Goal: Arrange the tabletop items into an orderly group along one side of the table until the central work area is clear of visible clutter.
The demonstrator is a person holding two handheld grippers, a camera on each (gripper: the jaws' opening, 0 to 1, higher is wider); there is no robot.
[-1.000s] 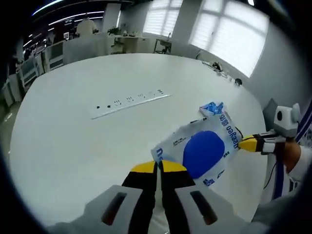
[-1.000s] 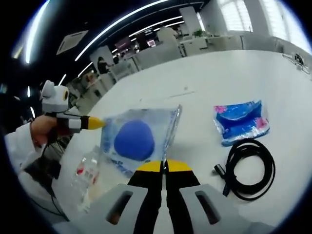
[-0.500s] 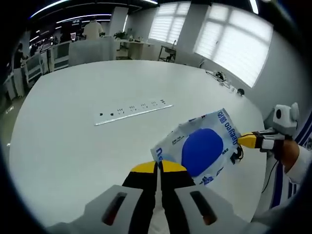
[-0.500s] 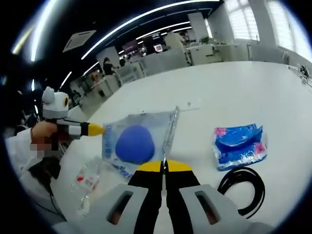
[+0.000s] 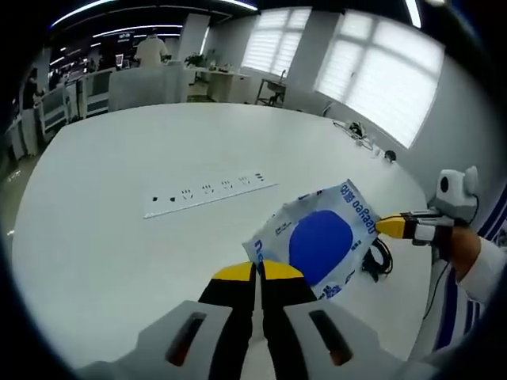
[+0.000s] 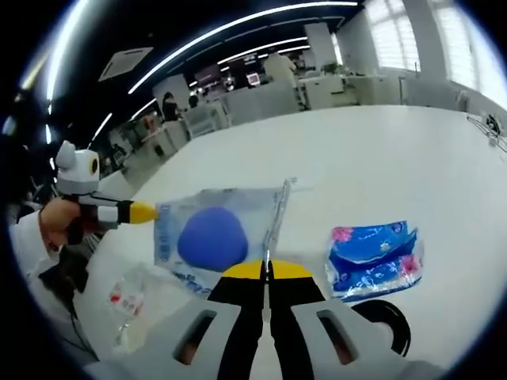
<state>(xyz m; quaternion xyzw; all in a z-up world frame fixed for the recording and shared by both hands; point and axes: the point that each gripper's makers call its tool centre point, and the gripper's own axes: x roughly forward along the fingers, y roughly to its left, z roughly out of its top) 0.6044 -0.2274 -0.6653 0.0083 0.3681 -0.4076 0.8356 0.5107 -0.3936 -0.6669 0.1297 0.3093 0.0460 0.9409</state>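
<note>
A clear plastic bag (image 5: 321, 245) with a round blue pad inside hangs stretched above the white table (image 5: 119, 229). My left gripper (image 5: 257, 273) is shut on its near corner. My right gripper (image 5: 394, 227) comes in from the right and pinches the opposite edge. In the right gripper view, the same bag (image 6: 212, 236) spans between my right gripper (image 6: 268, 271), shut on its edge, and my left gripper (image 6: 141, 212) at the left. A blue tissue pack (image 6: 372, 257) and a coiled black cable (image 6: 388, 317) lie on the table beside it.
A white power strip (image 5: 210, 190) lies across the middle of the table. The black cable (image 5: 379, 257) peeks out under the bag. A crumpled clear bottle (image 6: 127, 305) lies near the table's edge. A person's hand (image 6: 55, 222) holds the left gripper. Desks and windows stand beyond.
Both grippers keep their hold on the bag. In the left gripper view the tissue pack has gone behind the bag and the cable now shows below it. Both views have shifted.
</note>
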